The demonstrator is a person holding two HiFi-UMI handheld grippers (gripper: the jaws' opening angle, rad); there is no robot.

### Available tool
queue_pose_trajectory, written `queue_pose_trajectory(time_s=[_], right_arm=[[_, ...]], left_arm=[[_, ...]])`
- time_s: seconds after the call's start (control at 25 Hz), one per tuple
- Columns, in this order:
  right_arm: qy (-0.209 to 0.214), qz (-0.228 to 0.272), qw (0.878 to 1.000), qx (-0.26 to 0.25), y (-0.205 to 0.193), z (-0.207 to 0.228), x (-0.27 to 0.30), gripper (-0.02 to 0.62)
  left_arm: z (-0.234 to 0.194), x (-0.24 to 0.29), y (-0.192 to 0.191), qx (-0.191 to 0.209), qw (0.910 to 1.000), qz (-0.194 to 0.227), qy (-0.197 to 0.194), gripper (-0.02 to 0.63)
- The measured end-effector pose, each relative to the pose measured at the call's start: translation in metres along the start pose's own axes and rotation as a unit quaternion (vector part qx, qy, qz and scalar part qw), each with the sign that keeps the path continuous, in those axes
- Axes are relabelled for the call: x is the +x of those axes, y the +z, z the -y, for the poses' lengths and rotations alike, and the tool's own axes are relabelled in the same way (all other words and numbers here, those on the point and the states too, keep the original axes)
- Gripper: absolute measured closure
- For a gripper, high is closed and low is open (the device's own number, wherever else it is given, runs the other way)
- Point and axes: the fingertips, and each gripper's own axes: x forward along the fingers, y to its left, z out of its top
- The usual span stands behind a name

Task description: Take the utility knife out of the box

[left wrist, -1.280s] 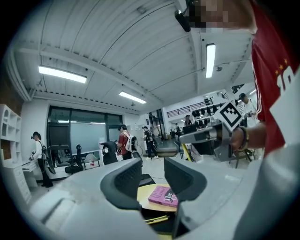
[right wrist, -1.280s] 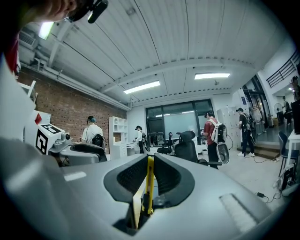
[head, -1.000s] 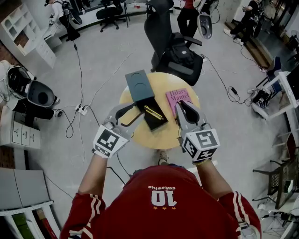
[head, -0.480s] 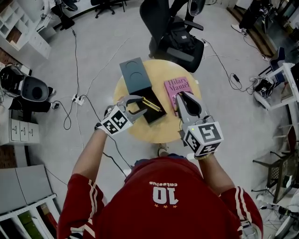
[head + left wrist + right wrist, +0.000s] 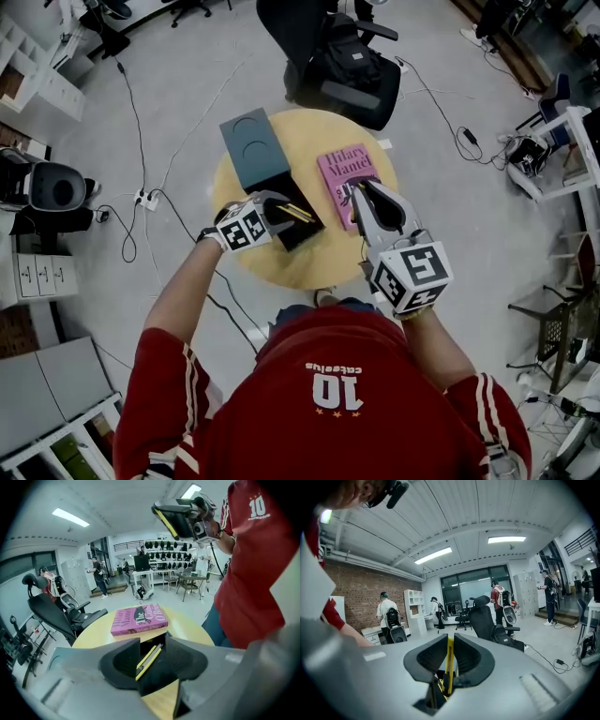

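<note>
Far left on the round table: grey lid, off and flat at the far end of the black box.

Next, left gripper, poised at the box's left side. Jaws spread wide, clamped on nothing, tips over the left rim.

Just ahead of those tips, inside the open box: yellow utility knife, flat on the black floor, untouched. In the left gripper view, framed in the gap between the two jaws and slanting away to the right, closer to lengthwise than crosswise. In the head view, angled from far-left to near-right. Judged nearly set for a pinch across the narrow width: a small twist to square up, then lower and close.

Just beside the box on the right: pink book.

Farthest right, right gripper, held above the book's near edge. Jaws pinched almost together on nothing but a thin yellow strip, seemingly its own lining. Farther from the knife, with the book in between; likely idle for this lift.
</note>
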Motion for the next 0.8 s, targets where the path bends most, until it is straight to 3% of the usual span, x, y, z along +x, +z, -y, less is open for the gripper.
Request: queue_pose_trajectory(time_s=[0.2,0.52,0.8], right_arm=[[-0.011,-0.016,1.0,0.011,-0.014,0.014,0.0,0.557],[-0.03,-0.023,0.999,0.016,-0.02,0.036,0.006,0.557],[-0.052,-0.028,0.998,0.023,-0.019,0.057,0.005,0.557]], left_arm=[[-0.002,0.034,-0.024,0.001,0.9986,-0.037,-0.038,0.443],[-0.003,0.072,-0.055,0.052,0.9883,-0.106,-0.097,0.443],[-0.001,0.089,-0.071,0.113,0.9679,-0.166,-0.151,0.443]])
